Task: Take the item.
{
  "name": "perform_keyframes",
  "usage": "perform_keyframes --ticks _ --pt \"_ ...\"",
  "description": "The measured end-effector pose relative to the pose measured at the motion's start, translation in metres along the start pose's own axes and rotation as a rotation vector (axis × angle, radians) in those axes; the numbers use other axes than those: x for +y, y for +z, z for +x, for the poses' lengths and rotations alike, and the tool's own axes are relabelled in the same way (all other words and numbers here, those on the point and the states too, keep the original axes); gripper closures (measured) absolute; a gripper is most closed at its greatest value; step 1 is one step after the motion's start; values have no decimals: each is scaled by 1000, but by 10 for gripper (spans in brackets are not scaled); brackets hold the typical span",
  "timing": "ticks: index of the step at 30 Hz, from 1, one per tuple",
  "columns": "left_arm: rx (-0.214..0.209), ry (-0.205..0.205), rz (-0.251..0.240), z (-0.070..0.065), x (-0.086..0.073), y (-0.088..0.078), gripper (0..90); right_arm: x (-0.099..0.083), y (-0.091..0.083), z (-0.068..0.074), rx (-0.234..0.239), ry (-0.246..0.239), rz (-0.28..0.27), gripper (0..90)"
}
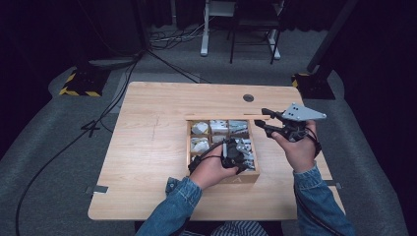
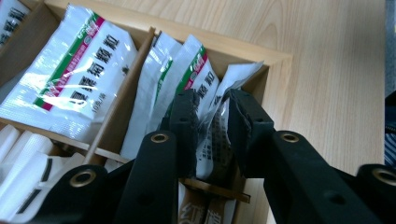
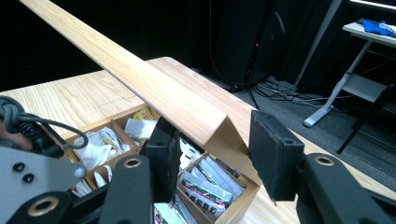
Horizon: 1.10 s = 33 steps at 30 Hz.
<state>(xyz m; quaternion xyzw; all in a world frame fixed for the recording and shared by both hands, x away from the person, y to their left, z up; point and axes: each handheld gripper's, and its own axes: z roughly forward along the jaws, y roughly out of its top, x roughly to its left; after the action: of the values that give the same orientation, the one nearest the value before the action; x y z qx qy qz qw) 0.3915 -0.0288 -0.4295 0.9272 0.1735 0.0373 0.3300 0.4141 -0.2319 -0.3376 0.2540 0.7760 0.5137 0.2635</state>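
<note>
Overall, a pale wooden desk (image 1: pixel 147 147) stands on grey carpet in a dark, curtained room, with cables trailing across the floor at the far left and white and black frame legs beyond the far edge. On the desk's right half sits 1 wooden box (image 1: pixel 189 147) split into small compartments — how many cannot be counted behind the hands. They hold white sachets (image 2: pixel 70 79), some printed with green and red bands; the near-right corner compartment has several standing on edge.

2 claws are in use. The left claw (image 2: pixel 212 135) is down in that corner compartment, its jaws closed nearly together on 1 upright sachet (image 2: pixel 212 149), which is pinched between the pads. The right claw (image 3: pixel 215 154) is raised at the box's far right side with its jaws spread wide — between them is the edge of the box's wooden lid (image 3: pixel 154 93), lifted at a slant; whether either pad touches it cannot be told.
</note>
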Motion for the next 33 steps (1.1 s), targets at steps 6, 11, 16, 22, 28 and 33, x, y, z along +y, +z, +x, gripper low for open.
perform_keyframes --ticks 6,11,16,22,28,33 --pt "-21 2 37 -1 0 0 866 0 0 0 0 0 -1 550" --pt "-14 1 15 -2 -1 -2 885 0 0 0 1 0 -2 550" --pt "-11 14 -12 -3 -2 -5 888 0 0 0 2 2 -3 550" --pt "-13 14 -55 -5 0 -15 893 0 0 -1 4 3 -4 550" --pt "-12 3 -141 -5 2 -38 894 0 1 -2 5 5 -5 550" --pt "-34 -8 -208 -3 2 -53 894 1 1 -2 5 3 -8 550"
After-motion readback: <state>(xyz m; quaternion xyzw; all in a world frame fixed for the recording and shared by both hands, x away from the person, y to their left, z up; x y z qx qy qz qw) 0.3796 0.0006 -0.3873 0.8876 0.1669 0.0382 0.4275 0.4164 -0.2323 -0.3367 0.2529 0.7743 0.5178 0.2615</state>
